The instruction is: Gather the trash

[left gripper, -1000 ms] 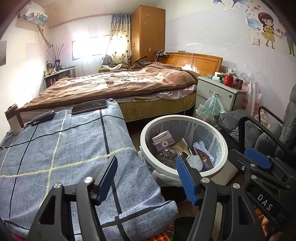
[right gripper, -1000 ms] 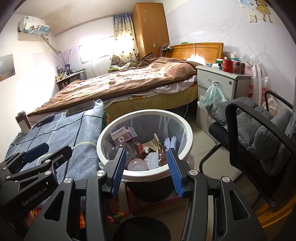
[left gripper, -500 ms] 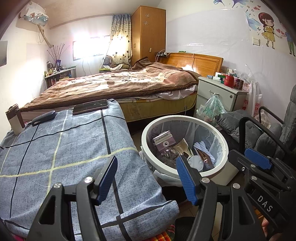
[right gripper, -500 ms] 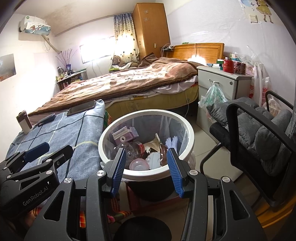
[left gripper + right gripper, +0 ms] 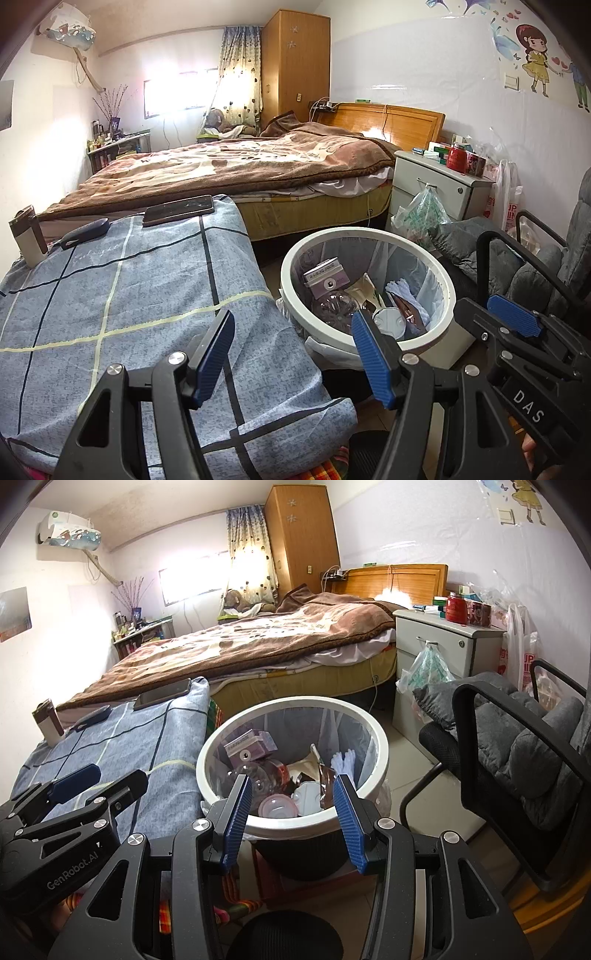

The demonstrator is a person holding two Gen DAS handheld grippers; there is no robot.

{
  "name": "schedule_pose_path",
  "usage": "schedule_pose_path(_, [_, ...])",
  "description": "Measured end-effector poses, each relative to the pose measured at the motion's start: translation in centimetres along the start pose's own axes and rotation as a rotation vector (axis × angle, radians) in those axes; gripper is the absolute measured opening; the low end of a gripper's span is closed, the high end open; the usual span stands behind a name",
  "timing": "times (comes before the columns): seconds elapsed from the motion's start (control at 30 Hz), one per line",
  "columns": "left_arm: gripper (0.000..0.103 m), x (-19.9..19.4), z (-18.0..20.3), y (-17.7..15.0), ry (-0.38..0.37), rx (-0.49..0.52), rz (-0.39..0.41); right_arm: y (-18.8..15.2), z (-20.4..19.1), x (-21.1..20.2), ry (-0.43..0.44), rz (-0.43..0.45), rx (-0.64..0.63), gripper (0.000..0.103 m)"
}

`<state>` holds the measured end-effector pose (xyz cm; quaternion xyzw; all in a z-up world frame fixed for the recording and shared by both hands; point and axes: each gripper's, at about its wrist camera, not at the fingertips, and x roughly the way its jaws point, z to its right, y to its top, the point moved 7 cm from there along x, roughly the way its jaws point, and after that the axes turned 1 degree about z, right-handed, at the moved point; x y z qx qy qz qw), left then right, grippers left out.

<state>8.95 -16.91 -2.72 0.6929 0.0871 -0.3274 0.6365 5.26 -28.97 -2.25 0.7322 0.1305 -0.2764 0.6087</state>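
A: Left wrist view, left to right: brown-and-white tumbler [image 5: 27, 236] upright at the far corner of the blue checked tabletop [image 5: 110, 295], dark mouse [image 5: 85, 228] beside it, dark phone [image 5: 179, 209] flat at the far edge. Left claw [image 5: 291, 356] open, nothing between the blue pads, hovering over the near right corner of the cloth. Then the white-rimmed trash bin [image 5: 291, 258] on the floor just right of the tabletop, lined with a clear bag, holding trash [image 5: 354, 295]: a pink box, a clear bottle, a white lid, wrappers. Right claw [image 5: 511, 319] seen side-on at the far right edge, pads parted.

B: Right wrist view, left to right: left claw [image 5: 79, 782] at the lower left over the tabletop [image 5: 122, 738], seen from the side. Same tumbler [image 5: 48, 722], mouse [image 5: 92, 714] and phone [image 5: 162, 694] farther back. Trash bin [image 5: 207, 753] centred here, dark body visible below the white rim, unlike the other view. Right claw [image 5: 291, 814] open and empty, framing the near rim; trash [image 5: 273, 771] inside includes a pink round lid hidden from the left camera. Black armchair with grey cushion [image 5: 524, 746] at right, shown far more fully here; white nightstand [image 5: 439, 642] behind it, a green-printed plastic bag [image 5: 428, 668] hanging from its drawer handle.

A: Wall stickers of a cartoon girl [image 5: 535, 55] clear only from the left side.
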Motion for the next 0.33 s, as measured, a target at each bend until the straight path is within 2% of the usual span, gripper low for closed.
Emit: schedule_pose_path(0.33, [0.068, 0.09, 0.08, -0.10, 0.000, -0.004, -0.003, 0.00, -0.04, -0.01, 0.000, 0.000, 0.000, 0.048])
